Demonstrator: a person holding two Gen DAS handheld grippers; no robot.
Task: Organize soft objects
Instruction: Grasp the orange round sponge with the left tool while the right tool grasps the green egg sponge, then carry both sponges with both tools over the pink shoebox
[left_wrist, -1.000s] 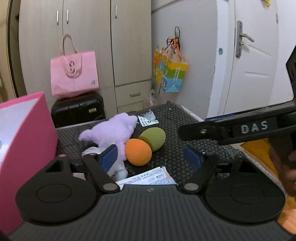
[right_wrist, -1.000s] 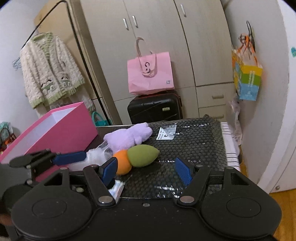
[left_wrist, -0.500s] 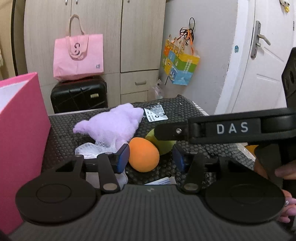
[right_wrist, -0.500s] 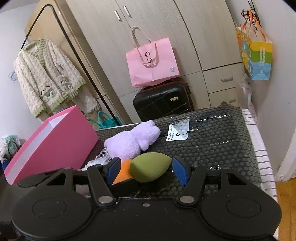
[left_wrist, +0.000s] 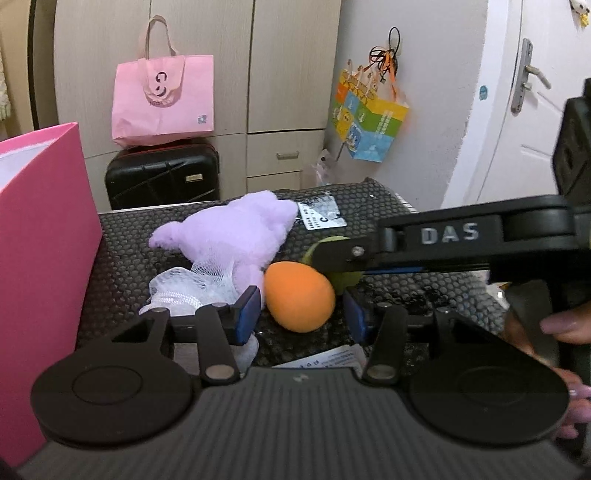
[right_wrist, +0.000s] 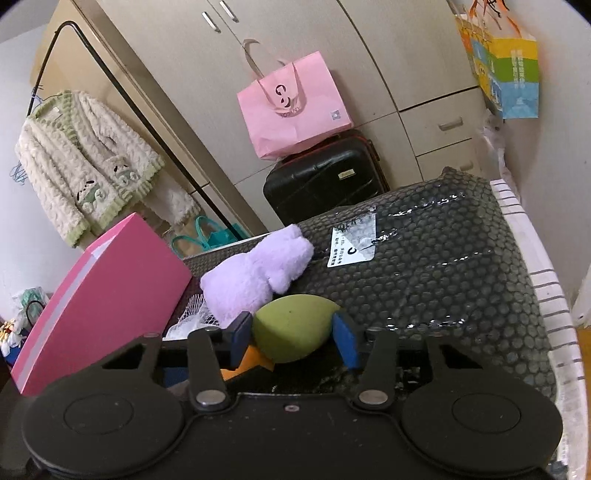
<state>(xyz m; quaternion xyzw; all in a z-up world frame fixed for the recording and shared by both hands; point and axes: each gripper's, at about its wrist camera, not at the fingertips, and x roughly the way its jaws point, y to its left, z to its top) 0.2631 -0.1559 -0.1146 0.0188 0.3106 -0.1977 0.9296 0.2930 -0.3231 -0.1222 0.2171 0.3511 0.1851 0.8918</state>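
Left tongs (left_wrist: 301, 314) narrowed since a second ago, now bracketing orange sponge (left_wrist: 298, 296) on bench (right_wrist: 461, 266), not yet clenched. Right tongs (right_wrist: 293, 334) advanced, pads flanking green sponge (right_wrist: 291, 334); contact uncertain. Both grasps imminent; pink box (left_wrist: 40, 236) at left likely destination.

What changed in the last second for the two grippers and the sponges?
Both grippers advanced and narrowed: the left gripper now brackets the orange sponge, the right gripper the green sponge; neither looks lifted yet. The purple plush, white mesh and pink box stayed put.
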